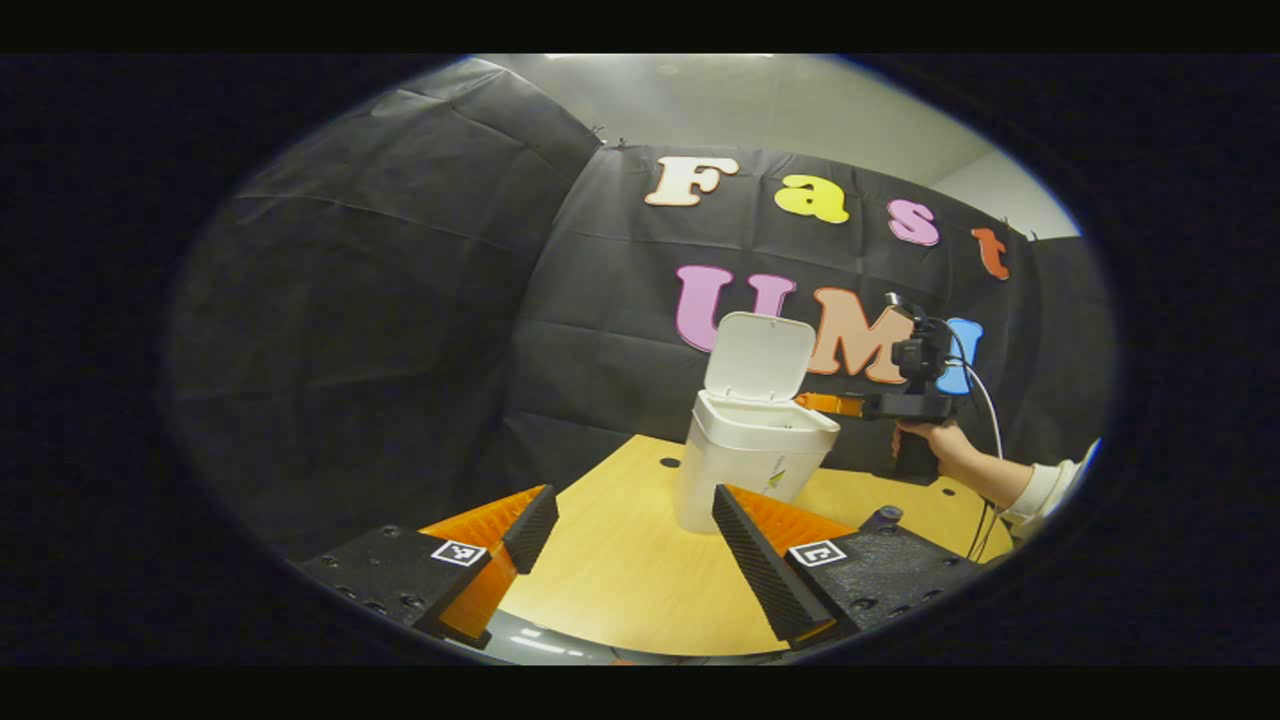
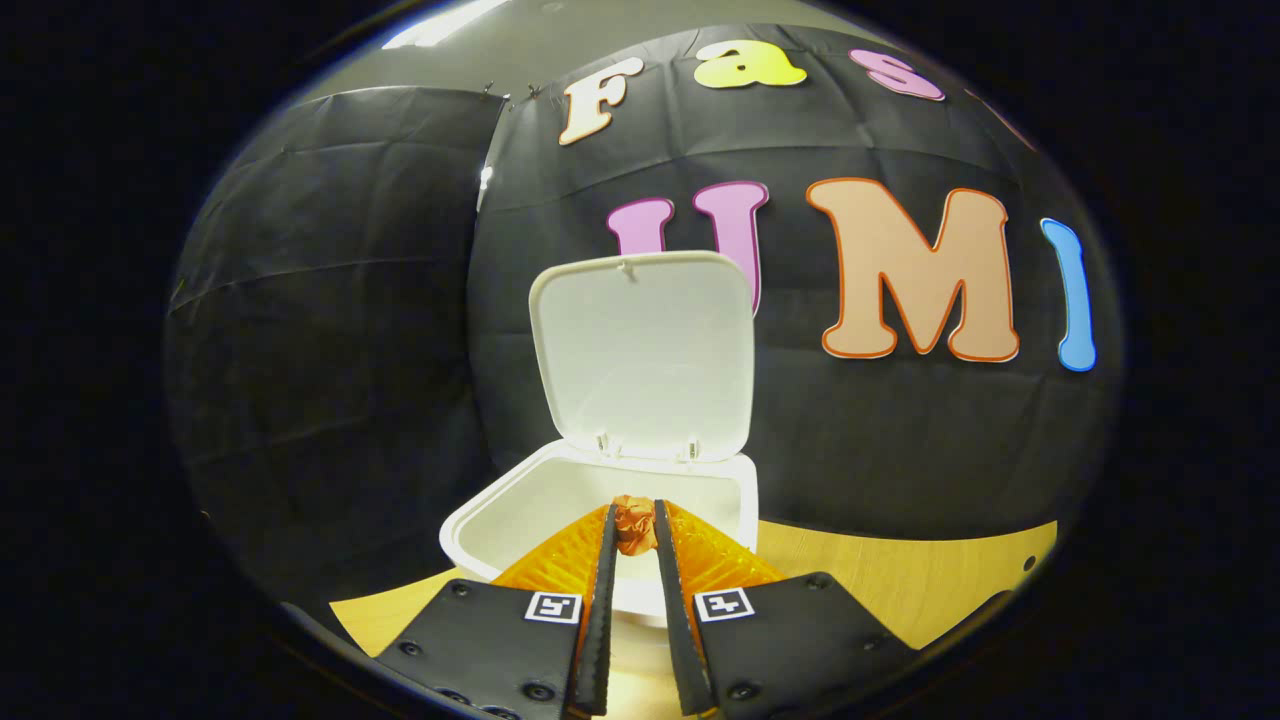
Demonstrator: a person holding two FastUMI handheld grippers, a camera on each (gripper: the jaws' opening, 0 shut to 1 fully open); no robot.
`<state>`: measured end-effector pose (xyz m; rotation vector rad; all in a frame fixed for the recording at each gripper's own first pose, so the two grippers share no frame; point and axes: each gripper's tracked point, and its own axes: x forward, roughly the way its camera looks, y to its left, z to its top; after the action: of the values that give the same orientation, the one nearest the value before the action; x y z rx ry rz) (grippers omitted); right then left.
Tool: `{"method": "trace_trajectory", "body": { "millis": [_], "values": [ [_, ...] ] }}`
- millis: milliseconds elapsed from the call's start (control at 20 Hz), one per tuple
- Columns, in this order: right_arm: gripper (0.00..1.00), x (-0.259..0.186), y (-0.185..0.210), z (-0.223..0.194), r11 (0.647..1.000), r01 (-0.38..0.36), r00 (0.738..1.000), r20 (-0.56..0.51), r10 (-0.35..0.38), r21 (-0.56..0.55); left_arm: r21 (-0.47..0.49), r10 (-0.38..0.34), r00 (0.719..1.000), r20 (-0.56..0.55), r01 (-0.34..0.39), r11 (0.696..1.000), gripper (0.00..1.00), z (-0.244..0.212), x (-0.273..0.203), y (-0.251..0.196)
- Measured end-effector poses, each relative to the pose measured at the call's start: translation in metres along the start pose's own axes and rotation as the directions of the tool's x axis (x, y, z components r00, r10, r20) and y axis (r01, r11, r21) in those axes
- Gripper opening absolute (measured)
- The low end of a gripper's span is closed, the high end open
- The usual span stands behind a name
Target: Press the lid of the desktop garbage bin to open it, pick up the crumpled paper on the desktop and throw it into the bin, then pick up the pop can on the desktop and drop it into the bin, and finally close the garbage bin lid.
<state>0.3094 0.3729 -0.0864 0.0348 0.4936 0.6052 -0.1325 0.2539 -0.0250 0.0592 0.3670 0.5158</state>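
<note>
A light wooden tabletop (image 1: 620, 570) is seen under a white plastic desktop bin (image 2: 600, 500), which stands upright near the table's far edge. The bin's white hinged lid (image 2: 645, 350) is raised upright behind the bin's open mouth. The right gripper (image 2: 634, 530) is held over the bin's front rim, narrowed onto a small crumpled brownish paper ball (image 2: 634, 522) pinched between both fingers above the opening. The left gripper (image 1: 630, 525) is spread wide and empty, in front of the bin.
</note>
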Motion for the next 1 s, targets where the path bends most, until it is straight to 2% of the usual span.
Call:
{"method": "trace_trajectory", "body": {
  "millis": [150, 250, 300, 400, 450, 550, 650, 750, 900, 950, 1000],
  "values": [
    [0.68, 0.002, -0.009, -0.018, 1.000, 0.013, 1.000, -0.027, -0.013, 0.010, 0.062, 0.015, 1.000, -0.013, -0.014, 0.998, 0.94, -0.004, -0.004, 0.002],
    [0.79, -0.004, -0.016, -0.015, 1.000, 0.027, 1.000, -0.016, -0.027, 0.006, 0.084, -0.016, 1.000, -0.020, 0.018, 0.996, 0.92, -0.010, 0.000, -0.013],
    [0.75, -0.015, -0.021, -0.012, 1.000, 0.027, 1.000, 0.002, -0.027, 0.003, 0.089, -0.046, 0.999, -0.020, 0.048, 0.995, 0.93, -0.012, 0.005, -0.028],
    [0.79, -0.044, -0.040, -0.001, 1.000, 0.028, 0.997, 0.070, -0.028, -0.004, 0.095, -0.143, 0.990, -0.014, 0.144, 0.985, 0.94, -0.014, 0.016, -0.072],
    [0.87, -0.062, -0.052, 0.002, 1.000, 0.030, 0.994, 0.101, -0.030, 0.005, 0.116, -0.190, 0.982, -0.006, 0.190, 0.975, 0.93, -0.017, 0.023, -0.096],
    [0.93, -0.097, -0.084, -0.003, 0.998, 0.043, 0.990, 0.135, -0.048, 0.039, 0.186, -0.280, 0.960, 0.023, 0.271, 0.944, 0.94, -0.022, 0.038, -0.144],
    [0.97, -0.137, -0.127, -0.009, 0.992, 0.111, 0.982, 0.148, -0.119, 0.062, 0.249, -0.377, 0.924, 0.067, 0.350, 0.903, 0.94, -0.027, 0.046, -0.197],
    [0.95, -0.181, -0.172, -0.020, 0.977, 0.196, 0.965, 0.159, -0.207, 0.078, 0.263, -0.456, 0.884, 0.100, 0.419, 0.869, 0.94, -0.035, 0.054, -0.248],
    [0.95, -0.251, -0.228, -0.042, 0.941, 0.323, 0.926, 0.168, -0.337, 0.106, 0.230, -0.518, 0.847, 0.121, 0.483, 0.845, 0.96, -0.056, 0.072, -0.314],
    [0.95, -0.273, -0.243, -0.050, 0.924, 0.364, 0.909, 0.172, -0.380, 0.116, 0.214, -0.527, 0.842, 0.117, 0.497, 0.841, 1.00, -0.063, 0.078, -0.332],
    [0.95, -0.297, -0.257, -0.058, 0.905, 0.406, 0.889, 0.175, -0.423, 0.125, 0.199, -0.532, 0.839, 0.111, 0.506, 0.839, 0.95, -0.075, 0.086, -0.347]
  ]
}}
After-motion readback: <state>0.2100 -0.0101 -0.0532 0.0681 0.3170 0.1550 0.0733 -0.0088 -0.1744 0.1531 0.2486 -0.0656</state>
